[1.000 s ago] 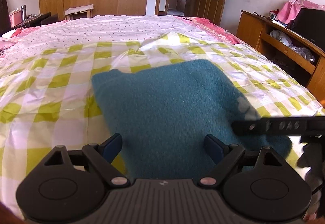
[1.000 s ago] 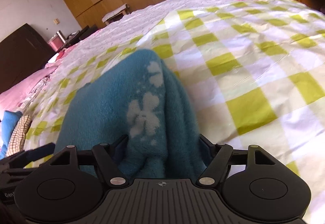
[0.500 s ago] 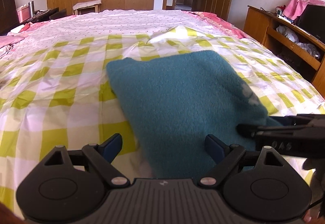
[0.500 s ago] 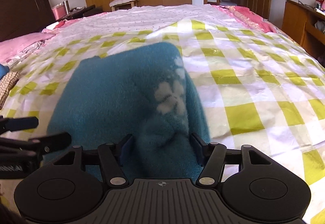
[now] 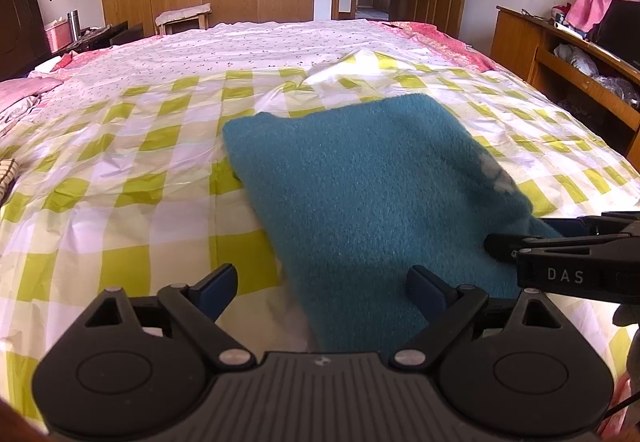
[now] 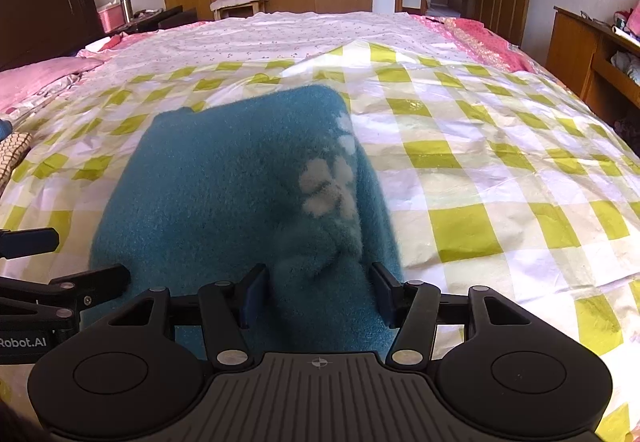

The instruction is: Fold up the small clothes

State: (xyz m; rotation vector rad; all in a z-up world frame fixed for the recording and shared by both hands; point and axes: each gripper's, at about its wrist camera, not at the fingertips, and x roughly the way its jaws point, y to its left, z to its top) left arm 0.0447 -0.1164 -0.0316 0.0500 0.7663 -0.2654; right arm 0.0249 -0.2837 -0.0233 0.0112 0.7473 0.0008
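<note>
A teal fleece garment [image 5: 372,185] with white flower marks lies folded on the green-and-white checked bed cover. In the right wrist view it [image 6: 240,181] fills the near centre. My left gripper [image 5: 320,288] is open and empty over the garment's near left edge. My right gripper [image 6: 316,294] is open, its jaws either side of a raised bunch of the garment's near right corner without pinching it. The right gripper's fingers [image 5: 560,246] show at the right of the left wrist view.
The checked cover [image 5: 120,181] lies over a white floral sheet [image 5: 240,45] on a wide bed. A wooden sideboard [image 5: 568,65] stands to the right. A striped cloth [image 6: 14,149] lies at the left edge. Wardrobes and a door are behind.
Both grippers have pulled back and risen from the garment. The right gripper has swung round from a sideways look to face along the bed.
</note>
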